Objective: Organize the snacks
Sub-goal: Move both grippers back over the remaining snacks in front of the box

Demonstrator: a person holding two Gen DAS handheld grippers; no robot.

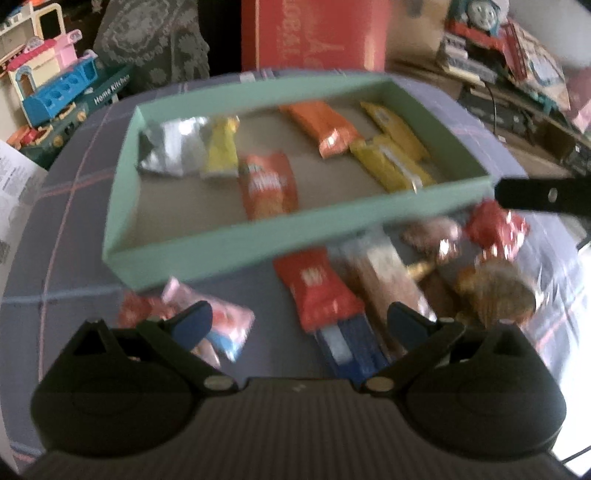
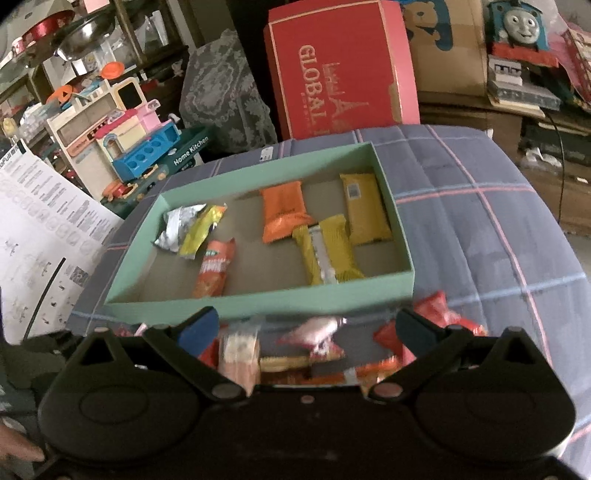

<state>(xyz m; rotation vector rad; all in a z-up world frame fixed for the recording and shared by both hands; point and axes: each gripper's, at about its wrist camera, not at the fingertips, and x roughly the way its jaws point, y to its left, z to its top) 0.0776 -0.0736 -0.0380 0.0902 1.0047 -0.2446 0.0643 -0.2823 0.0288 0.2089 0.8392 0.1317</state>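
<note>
A mint green box lies on a blue plaid cushion. It holds several snack packs: silver, yellow, orange and red-orange. Loose snacks lie in front of the box: a red pack, a brown bar, a blue pack and a pink pack. My left gripper is open and empty above them. My right gripper is open and empty over a pink-white pack and a red pack. Its finger shows in the left wrist view.
A red gift box stands behind the cushion. Toy kitchen sets are at the back left. A printed paper sheet lies at the left. A Thomas train toy and cardboard boxes are at the back right.
</note>
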